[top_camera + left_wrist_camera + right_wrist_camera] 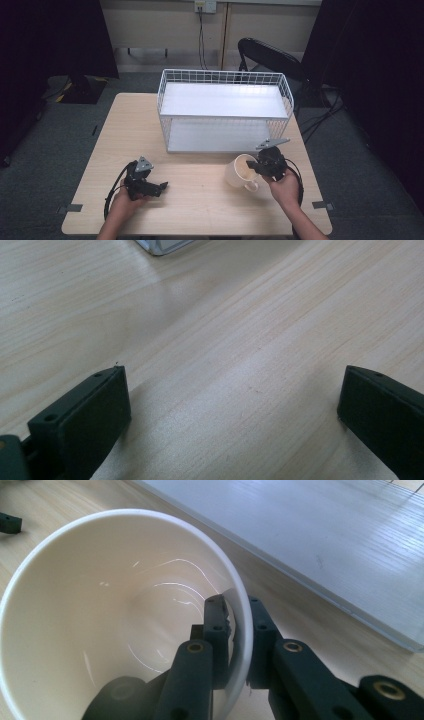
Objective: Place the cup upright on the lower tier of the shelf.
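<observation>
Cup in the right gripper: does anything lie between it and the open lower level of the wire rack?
Nothing visible does. The right gripper pinches the cup by its wall, one jaw inside, one outside. Bare table runs from the cup to the rack, whose lower shelf is open at the front and holds nothing.

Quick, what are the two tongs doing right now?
Left tongs: open, holding nothing, over the table.
Right tongs: closed on the rim of the cream mug.
</observation>
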`<state>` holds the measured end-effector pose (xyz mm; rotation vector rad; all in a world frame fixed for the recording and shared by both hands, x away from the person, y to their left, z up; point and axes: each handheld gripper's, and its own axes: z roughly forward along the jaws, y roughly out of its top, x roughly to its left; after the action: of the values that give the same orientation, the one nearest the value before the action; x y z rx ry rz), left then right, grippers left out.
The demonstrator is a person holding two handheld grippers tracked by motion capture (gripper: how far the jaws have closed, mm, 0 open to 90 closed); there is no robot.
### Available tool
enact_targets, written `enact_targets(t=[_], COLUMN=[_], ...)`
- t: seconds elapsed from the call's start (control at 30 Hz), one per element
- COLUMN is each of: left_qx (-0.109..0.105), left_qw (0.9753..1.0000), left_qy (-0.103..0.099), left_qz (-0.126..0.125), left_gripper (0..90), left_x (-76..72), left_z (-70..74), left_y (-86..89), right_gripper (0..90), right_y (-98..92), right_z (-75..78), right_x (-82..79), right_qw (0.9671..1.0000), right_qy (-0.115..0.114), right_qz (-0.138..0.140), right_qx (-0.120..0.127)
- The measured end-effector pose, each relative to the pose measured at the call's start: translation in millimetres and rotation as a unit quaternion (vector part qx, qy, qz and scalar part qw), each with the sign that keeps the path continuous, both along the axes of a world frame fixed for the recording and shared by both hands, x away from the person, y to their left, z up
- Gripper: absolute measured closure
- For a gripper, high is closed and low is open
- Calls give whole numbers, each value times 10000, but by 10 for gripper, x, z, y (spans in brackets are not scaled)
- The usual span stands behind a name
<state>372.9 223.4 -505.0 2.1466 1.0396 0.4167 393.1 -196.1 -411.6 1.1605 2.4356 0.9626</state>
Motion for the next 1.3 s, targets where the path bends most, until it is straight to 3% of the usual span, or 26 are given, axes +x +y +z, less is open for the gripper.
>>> enact_targets(t=[0.67,1.3], left_qx=[-2,-1], left_qw=[10000,10000], left_qy=[2,-1], left_qz=[3,0], left_gripper=[1,1], left_x=[0,0], left_z=[0,0], left_y=[0,0], right_gripper=[842,843], right_y=[49,-78], right_z=[51,136], right_x=[118,275], right_qw=[9995,9965], right_qy=[-129,-334], right_qz=[-286,-759], right_qx=[9,40])
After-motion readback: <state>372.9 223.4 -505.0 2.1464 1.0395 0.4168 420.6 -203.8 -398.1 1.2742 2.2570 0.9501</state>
